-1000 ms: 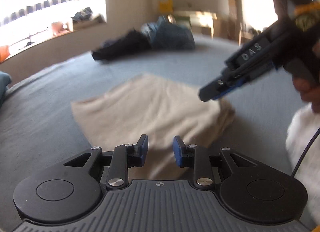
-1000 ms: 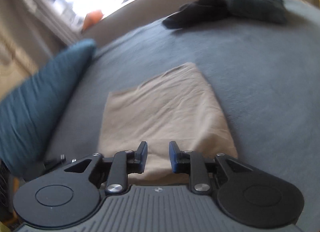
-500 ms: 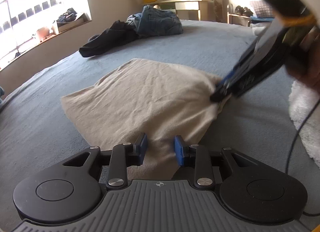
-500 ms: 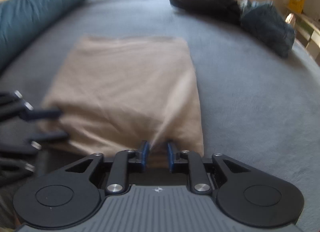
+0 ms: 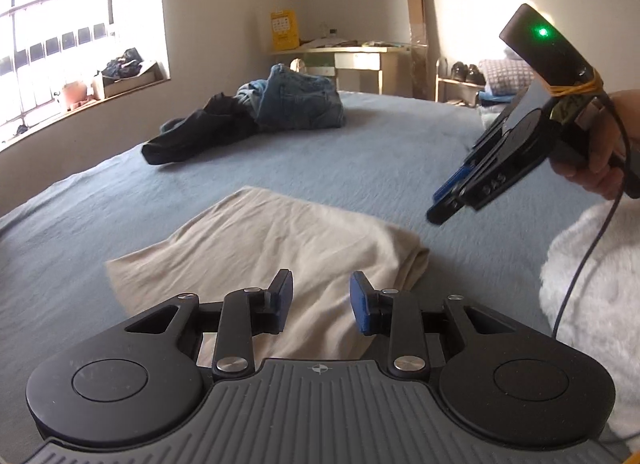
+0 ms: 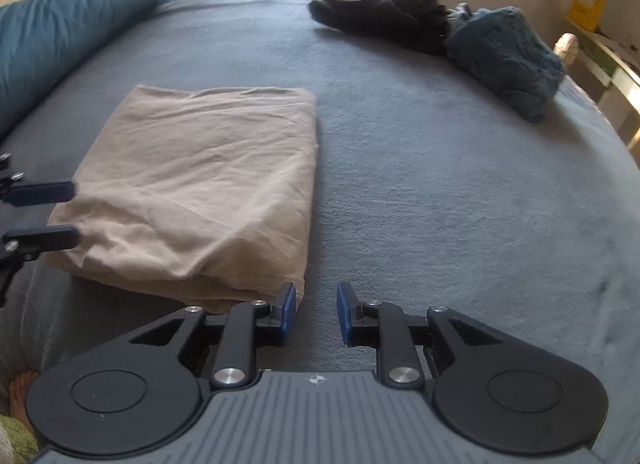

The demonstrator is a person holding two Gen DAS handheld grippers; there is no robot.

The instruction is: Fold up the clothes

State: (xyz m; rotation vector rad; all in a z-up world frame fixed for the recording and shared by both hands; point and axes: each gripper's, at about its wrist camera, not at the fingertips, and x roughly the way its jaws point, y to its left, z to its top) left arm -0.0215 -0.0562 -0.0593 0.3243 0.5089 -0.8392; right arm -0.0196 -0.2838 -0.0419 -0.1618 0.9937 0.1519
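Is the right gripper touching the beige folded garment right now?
Apart. In the left wrist view the right gripper hangs in the air above the bed, with bare bedcover showing between its tips and the beige folded garment.

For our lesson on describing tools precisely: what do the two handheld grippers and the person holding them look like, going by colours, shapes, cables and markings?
Each gripper, left and right, is black, with two round discs, silver pivot pins, a ribbed grey body and blue-padded fingers. Seen from the left wrist, the right gripper carries raised lettering, a black box with a green light strapped on by a yellow band, and a dark cable. The sleeve is fluffy white.
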